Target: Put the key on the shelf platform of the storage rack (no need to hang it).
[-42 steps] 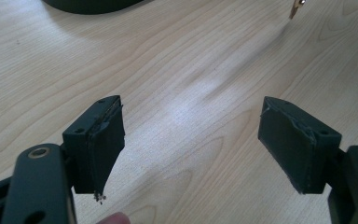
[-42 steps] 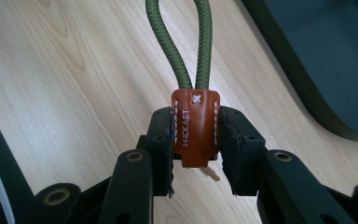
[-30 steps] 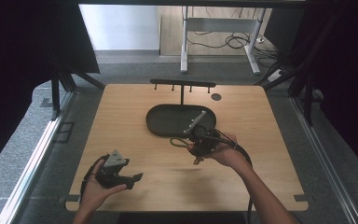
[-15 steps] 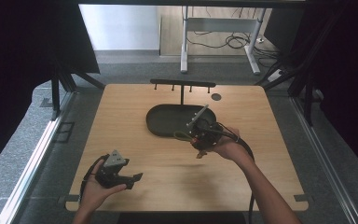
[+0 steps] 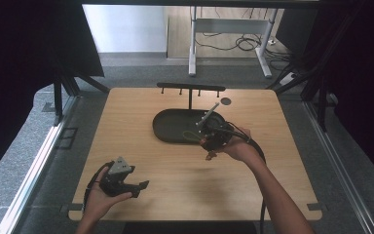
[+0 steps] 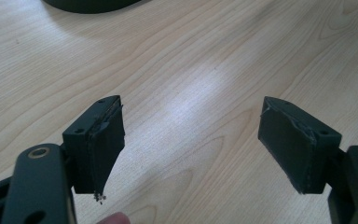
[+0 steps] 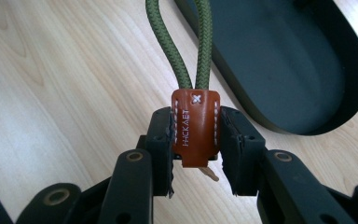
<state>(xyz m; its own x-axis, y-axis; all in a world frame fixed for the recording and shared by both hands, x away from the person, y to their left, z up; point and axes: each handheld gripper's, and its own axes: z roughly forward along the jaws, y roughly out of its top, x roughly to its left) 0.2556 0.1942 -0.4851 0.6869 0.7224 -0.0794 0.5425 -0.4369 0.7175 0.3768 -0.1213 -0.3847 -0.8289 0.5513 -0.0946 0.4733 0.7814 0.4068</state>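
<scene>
**Strap clamped by its leather tab, hanging at the tray's near edge**

We're at a pale wooden table w/ dark curtains either side, grey floor & a desk frame w/ loose cables beyond; a black oval tray sits mid-table, a black T-shaped rack just behind it, a small dark disc near the rack's right end.

Handling first: we judge the strap light & floppy; the green braided cord is soft, will sag & swing, won't hold any shape; the brown leather tab is the one stiff, flat bit, so that's the place to grip, and that's where we have it; leather looks smooth-ish, could slide if the pinch eased; nothing fragile here imo.

Looks: cord is olive green, round, tightly woven, doubled so two runs enter the tab side by side; tab is tan-brown, folded over, white stitching down both edges, a white cross stitch at top, embossed lettering down the middle (too small to read for sure); a pale end pokes out under the tab.

Where: in the high view the right gripper hovers at the tray's near-right edge, a loop of cord hanging toward the tray; its jaws are pinched on the tab from both sides, seen close in the right gripper view.

Left gripper rests near the table's front-left corner, well apart from the tray; jaws stand wide, nothing btw them, bare wood beyond in the left gripper view.
</scene>
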